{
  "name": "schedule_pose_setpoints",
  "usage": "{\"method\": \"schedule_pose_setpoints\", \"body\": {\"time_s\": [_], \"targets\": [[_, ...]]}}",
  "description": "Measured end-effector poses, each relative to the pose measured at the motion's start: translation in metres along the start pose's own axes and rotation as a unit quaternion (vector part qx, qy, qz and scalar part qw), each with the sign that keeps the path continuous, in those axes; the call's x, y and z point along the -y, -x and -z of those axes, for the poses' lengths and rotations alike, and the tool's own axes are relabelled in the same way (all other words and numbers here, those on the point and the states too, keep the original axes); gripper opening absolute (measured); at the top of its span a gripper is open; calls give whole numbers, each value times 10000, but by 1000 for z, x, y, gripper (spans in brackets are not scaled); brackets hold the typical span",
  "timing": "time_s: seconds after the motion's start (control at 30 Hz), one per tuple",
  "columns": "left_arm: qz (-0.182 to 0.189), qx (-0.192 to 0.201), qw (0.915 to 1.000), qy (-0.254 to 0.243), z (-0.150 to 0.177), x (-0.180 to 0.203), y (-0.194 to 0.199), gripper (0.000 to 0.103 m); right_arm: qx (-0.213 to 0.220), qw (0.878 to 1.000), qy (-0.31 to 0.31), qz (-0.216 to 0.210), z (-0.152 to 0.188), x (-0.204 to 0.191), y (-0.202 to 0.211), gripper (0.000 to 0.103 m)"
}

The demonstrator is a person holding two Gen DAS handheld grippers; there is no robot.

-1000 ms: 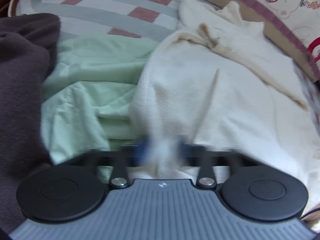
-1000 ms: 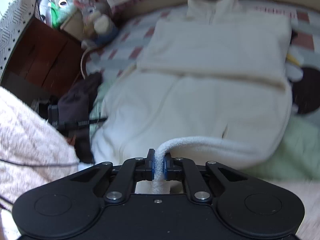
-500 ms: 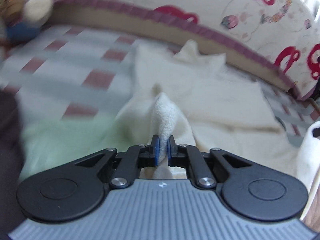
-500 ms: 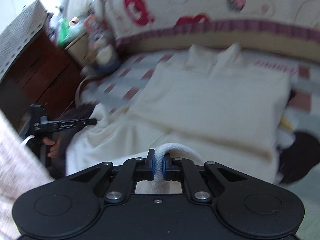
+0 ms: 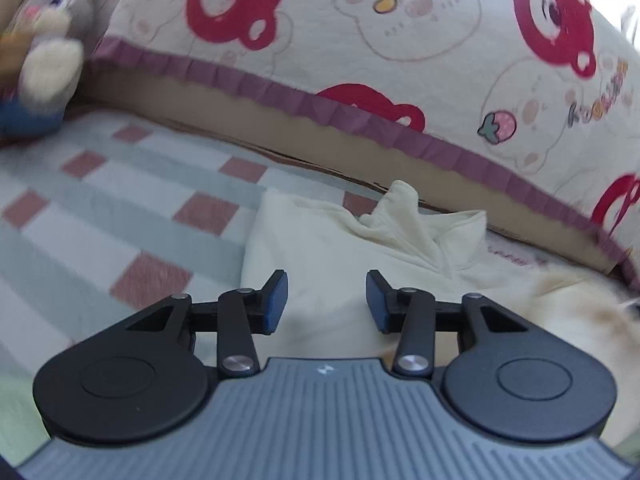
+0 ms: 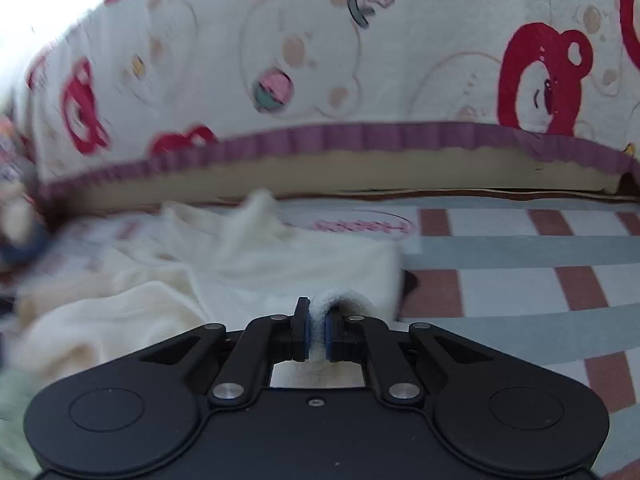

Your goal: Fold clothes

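Two grippers, left gripper jaws just released above cream garment, right gripper clenching its fold.

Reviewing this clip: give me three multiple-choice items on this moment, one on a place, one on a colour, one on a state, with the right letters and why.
1. Where does the cream garment lie?
A. on the checked bedsheet, near the bear-print quilt
B. on a wooden floor
C. on a hanger

2. What colour is the quilt's frilled edge?
A. green
B. purple
C. black

3. How do the two tools stand?
A. both open
B. both shut on cloth
C. left tool open, right tool shut on the cream garment

Answers:
1 A, the sheet's squares show around the garment.
2 B, a purple band trims the quilt.
3 C, the left tool's jaws have just been opening with nothing pinched; a cream fold sits pressed between the right tool's pads.
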State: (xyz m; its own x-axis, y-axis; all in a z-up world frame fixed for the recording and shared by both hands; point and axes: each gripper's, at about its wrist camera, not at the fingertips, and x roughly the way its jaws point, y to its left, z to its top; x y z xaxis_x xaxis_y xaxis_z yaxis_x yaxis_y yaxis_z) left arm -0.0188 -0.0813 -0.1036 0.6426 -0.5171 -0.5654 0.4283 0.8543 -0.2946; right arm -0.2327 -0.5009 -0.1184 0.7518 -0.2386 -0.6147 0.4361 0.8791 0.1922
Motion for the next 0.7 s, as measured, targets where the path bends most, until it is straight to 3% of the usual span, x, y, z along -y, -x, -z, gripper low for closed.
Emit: {"method": "schedule_pose_setpoints", "body": {"time_s": [0.23,0.37,0.6,0.7], "targets": [[-136,-92,9997,-158,20,-27,31,53,-328,9959,-823,-175,19,36,-29,9],[13,-229,9997,-36,29,-29,30,54,-203,9970,-733,-174,22,32,-30,9],[301,-422,9972,-540,27,9,14,55,-194,9986,-500,-21,29,25,-32,9],[112,-374,9941,-1008,21,27,5,61,-138,9980,-606,-111,30,30,-31,9]]}}
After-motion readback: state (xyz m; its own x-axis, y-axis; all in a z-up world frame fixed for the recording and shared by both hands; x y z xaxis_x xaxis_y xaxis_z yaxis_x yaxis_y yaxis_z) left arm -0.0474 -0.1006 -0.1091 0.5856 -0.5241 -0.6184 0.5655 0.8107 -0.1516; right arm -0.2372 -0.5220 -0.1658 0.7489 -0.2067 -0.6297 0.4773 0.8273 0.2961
